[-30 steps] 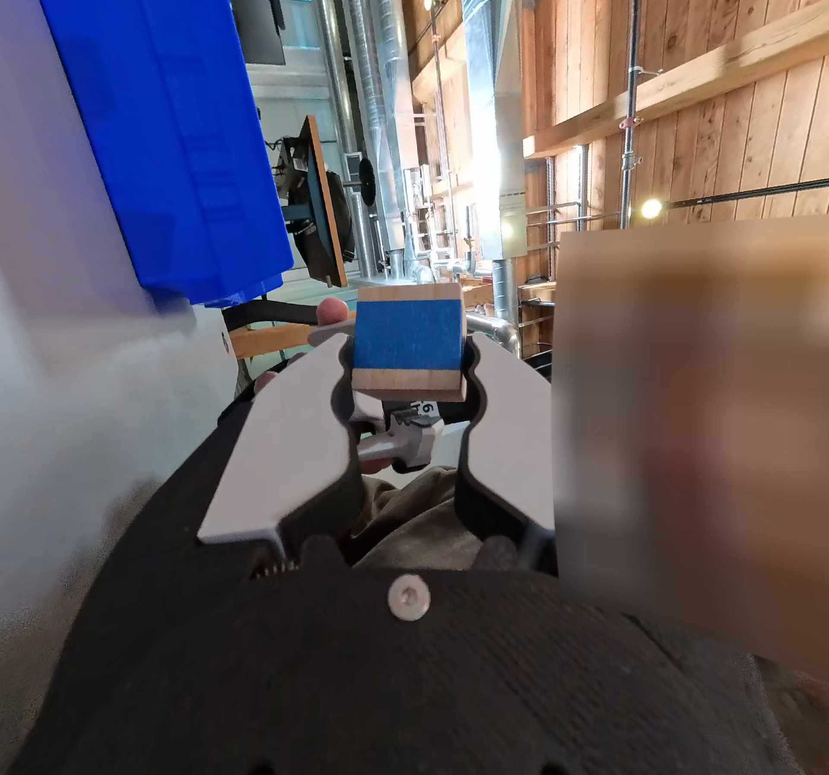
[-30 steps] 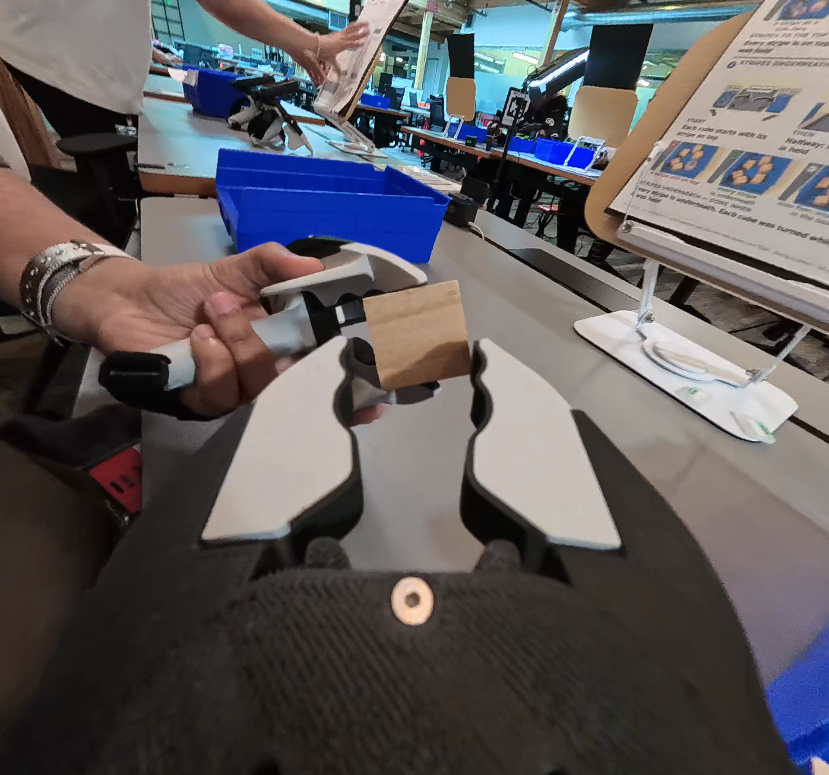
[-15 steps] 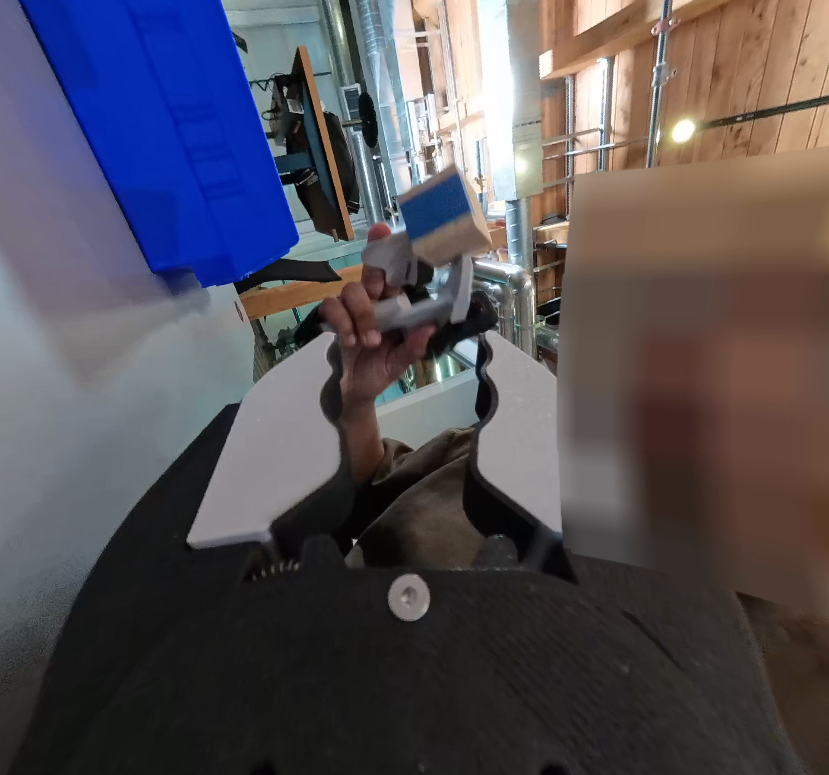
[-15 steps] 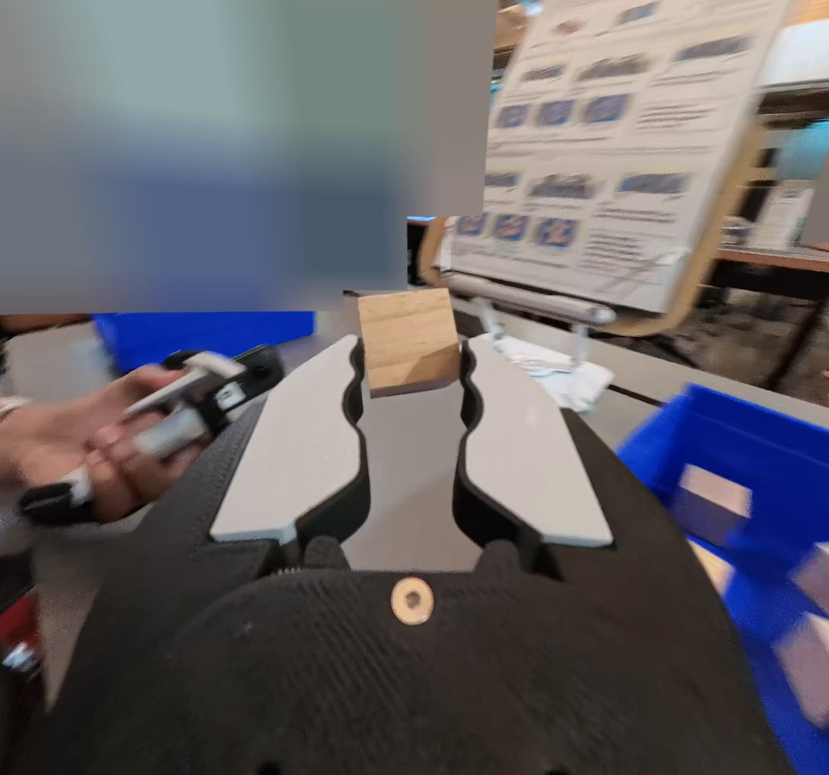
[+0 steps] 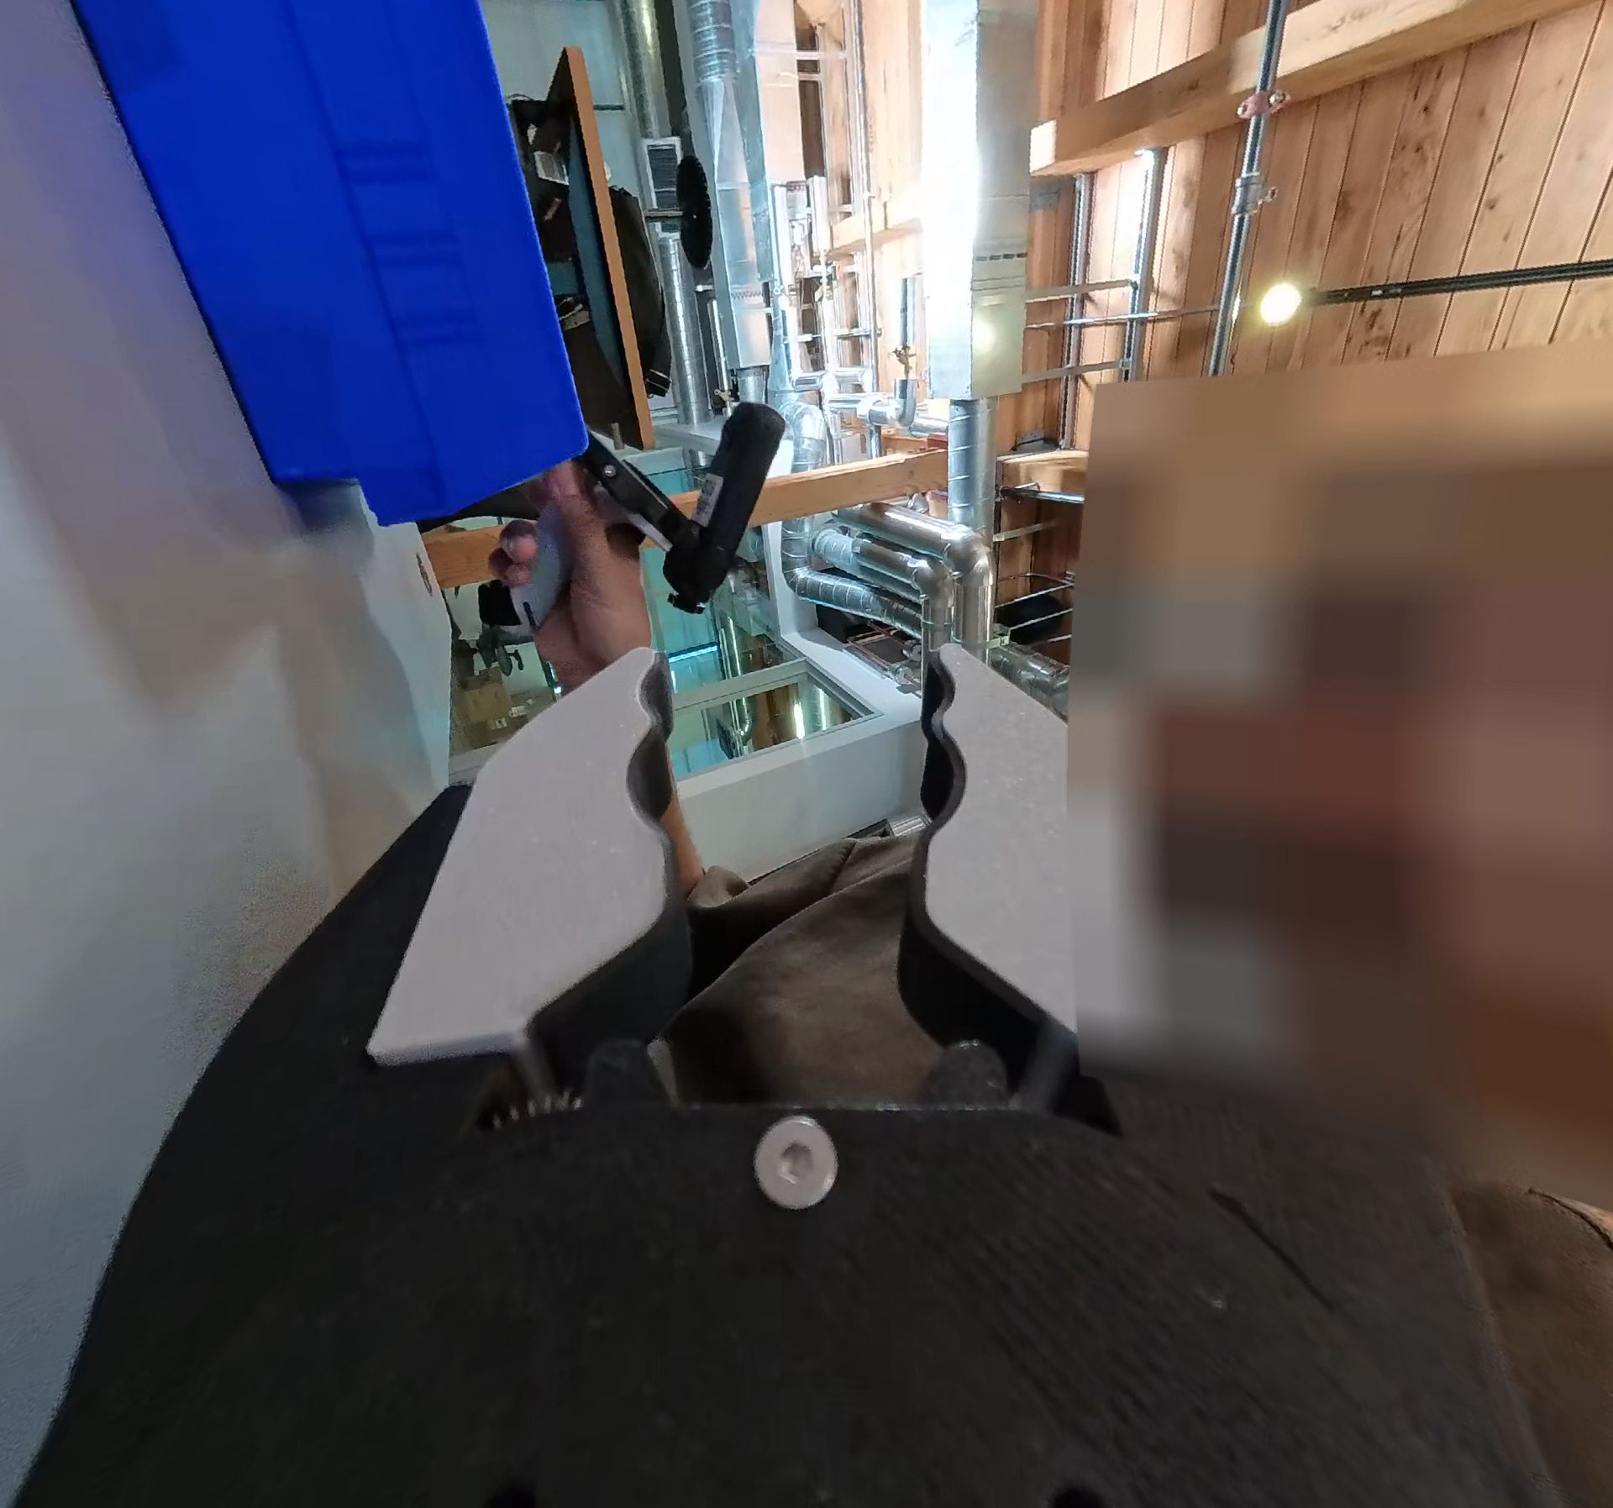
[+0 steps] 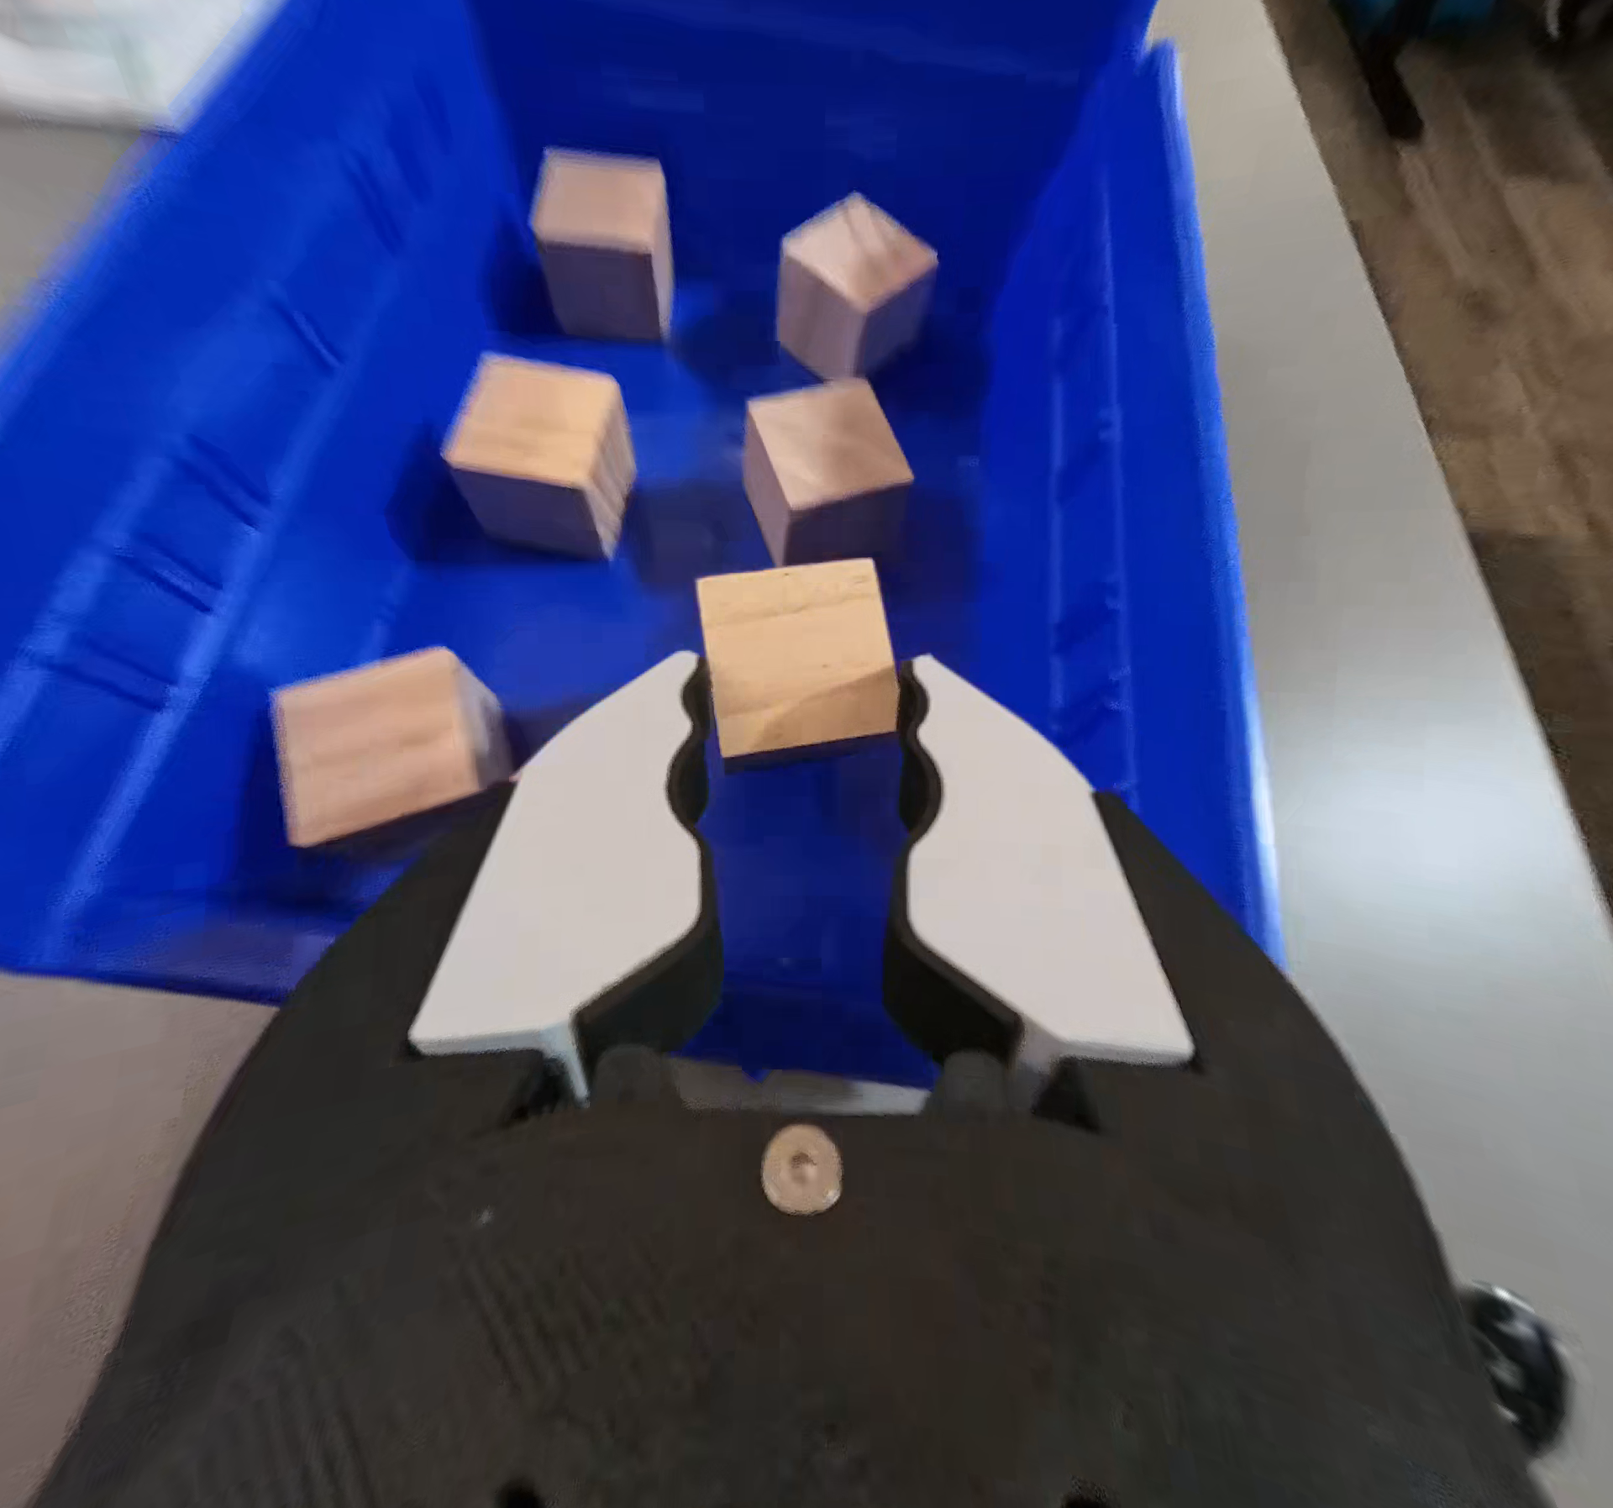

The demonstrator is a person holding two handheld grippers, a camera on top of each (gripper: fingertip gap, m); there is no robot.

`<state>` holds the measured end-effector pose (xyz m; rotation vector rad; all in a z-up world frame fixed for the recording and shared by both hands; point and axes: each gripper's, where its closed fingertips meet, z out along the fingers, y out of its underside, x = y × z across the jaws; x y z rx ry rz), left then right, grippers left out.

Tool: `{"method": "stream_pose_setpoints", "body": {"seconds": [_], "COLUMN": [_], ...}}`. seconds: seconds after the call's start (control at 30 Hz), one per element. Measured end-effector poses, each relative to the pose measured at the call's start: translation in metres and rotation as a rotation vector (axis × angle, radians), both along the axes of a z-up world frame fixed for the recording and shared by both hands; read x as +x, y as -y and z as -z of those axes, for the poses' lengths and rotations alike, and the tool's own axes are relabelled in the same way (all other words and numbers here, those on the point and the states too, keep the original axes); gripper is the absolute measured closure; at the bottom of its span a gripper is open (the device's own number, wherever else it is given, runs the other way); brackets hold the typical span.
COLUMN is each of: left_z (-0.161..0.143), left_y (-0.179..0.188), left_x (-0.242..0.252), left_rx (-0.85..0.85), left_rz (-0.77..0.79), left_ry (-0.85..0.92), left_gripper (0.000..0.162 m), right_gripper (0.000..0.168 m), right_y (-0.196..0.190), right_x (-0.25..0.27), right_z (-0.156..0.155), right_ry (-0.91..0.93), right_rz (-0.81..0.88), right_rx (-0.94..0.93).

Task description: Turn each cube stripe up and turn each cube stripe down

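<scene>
Left wrist view: left gripper (image 5: 790, 733) empty, jaws spread wide, pointed away from the work; blue bin (image 5: 332, 183) seen from outside, at the upper left.

Right wrist view: right gripper (image 6: 799, 702) clamped on a plain-faced wooden cube (image 6: 799, 659), above the bin's floor among five other cubes (image 6: 541, 454); stripe not visible. Best lowered flat into the free patch near the right wall, clear of neighbours; released only once seated.
</scene>
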<state>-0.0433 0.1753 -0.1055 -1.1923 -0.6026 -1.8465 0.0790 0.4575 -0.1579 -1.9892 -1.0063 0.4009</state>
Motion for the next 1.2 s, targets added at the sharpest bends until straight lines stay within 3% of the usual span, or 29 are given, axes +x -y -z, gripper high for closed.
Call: {"method": "stream_pose_setpoints", "body": {"seconds": [0.43,0.67,0.73,0.83,0.93,1.1,1.2], "left_z": [0.008,0.012,0.011,0.01,0.008,0.009,0.017], "left_y": [-0.002,-0.004,-0.004,-0.003,-0.002,0.001,-0.001], "left_x": [-0.005,-0.004,-0.003,-0.004,-0.005,0.005,0.006], "left_rx": [-0.02,-0.03,-0.028,-0.024,-0.013,-0.004,-0.032], "left_rz": [0.008,0.019,0.022,0.019,0.012,0.027,-0.027], "left_ry": [0.037,0.036,0.033,0.031,0.03,-0.108,-0.343], "left_gripper": [0.109,0.11,0.11,0.11,0.112,0.108,0.093], "right_gripper": [0.125,0.117,0.115,0.112,0.112,0.112,0.119], "right_y": [0.0,0.004,0.004,0.003,-0.006,-0.005,-0.016], "right_x": [0.002,0.005,0.002,-0.008,0.003,0.012,0.025], "right_z": [0.023,0.02,0.009,-0.039,-0.08,-0.093,-0.101], "right_ry": [0.099,0.156,0.122,-0.065,-0.204,-0.331,-0.33], "right_rz": [-0.015,-0.045,-0.064,-0.133,-0.079,-0.056,0.044], "right_rx": [-0.26,-0.202,-0.151,0.04,0.239,0.405,0.577]}}
